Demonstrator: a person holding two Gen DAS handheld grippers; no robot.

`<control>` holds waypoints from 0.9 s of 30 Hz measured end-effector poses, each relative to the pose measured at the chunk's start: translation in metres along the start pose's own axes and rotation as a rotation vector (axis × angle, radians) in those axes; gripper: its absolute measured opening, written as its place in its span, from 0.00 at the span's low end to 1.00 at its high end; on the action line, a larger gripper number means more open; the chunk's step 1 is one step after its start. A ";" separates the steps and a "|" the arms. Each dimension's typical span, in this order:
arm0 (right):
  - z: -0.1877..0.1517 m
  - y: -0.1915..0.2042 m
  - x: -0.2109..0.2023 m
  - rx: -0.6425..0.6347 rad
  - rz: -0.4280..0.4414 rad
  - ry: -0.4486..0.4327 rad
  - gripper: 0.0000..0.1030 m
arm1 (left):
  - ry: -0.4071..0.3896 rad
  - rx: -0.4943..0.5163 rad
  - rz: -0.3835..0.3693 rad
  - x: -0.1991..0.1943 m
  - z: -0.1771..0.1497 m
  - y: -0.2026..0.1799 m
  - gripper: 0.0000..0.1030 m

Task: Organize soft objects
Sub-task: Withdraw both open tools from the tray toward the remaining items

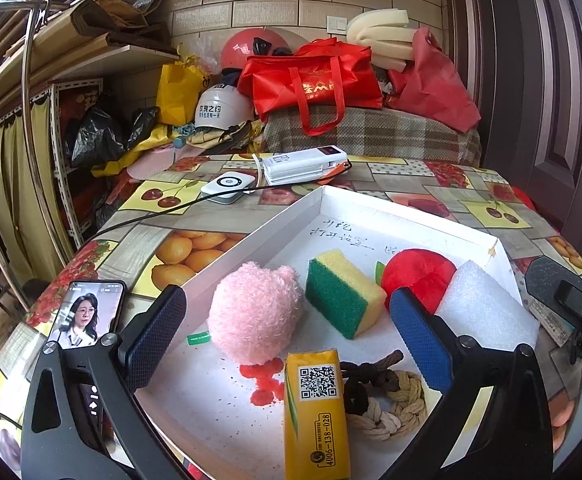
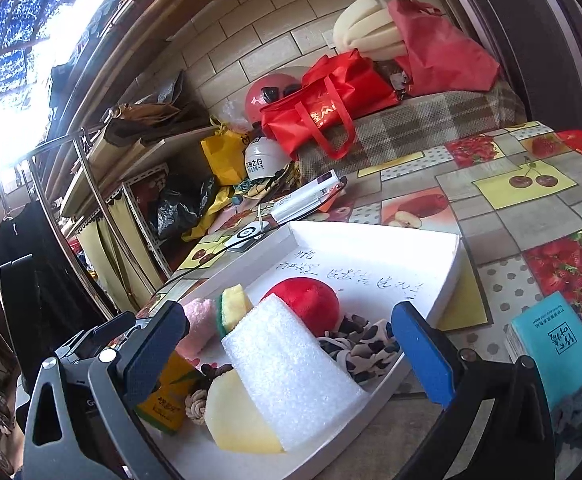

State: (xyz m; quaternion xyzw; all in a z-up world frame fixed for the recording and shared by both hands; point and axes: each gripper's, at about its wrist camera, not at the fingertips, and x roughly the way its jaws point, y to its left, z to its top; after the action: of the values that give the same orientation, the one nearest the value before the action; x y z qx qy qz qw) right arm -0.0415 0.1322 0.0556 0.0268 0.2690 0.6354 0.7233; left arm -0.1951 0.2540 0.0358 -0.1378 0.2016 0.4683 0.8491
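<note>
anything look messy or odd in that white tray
Yes. Red crumbs are scattered on the white tray floor, just in front of the pink plush and beside the yellow carton. They look like bits shed from something, with finer specks around. The tray's far right corner also looks torn.

"4006-138-028" on yellow tissue pack (image 1: 317, 416)

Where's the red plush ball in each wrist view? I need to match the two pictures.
Left wrist: red plush ball right of centre, behind the white foam block.
Right wrist: centre, just beyond the foam block.
Shared landmark: handwriting on the white tray.
</note>
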 end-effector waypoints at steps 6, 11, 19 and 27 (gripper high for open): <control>-0.002 0.001 0.000 -0.008 0.004 0.006 1.00 | -0.001 0.003 -0.001 0.000 0.000 0.000 1.00; -0.005 0.000 -0.002 0.001 0.008 0.021 1.00 | -0.006 -0.008 0.003 -0.001 0.000 0.001 1.00; -0.006 0.000 -0.005 0.006 0.006 0.029 1.00 | -0.044 -0.008 -0.011 -0.009 -0.001 -0.001 1.00; -0.008 0.011 -0.027 -0.071 -0.077 -0.072 1.00 | -0.130 0.042 -0.133 -0.025 -0.002 -0.019 1.00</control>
State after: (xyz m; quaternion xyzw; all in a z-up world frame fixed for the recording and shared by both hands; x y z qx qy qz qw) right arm -0.0564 0.1071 0.0628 0.0136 0.2206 0.6149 0.7570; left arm -0.1911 0.2248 0.0468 -0.1025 0.1461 0.4143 0.8924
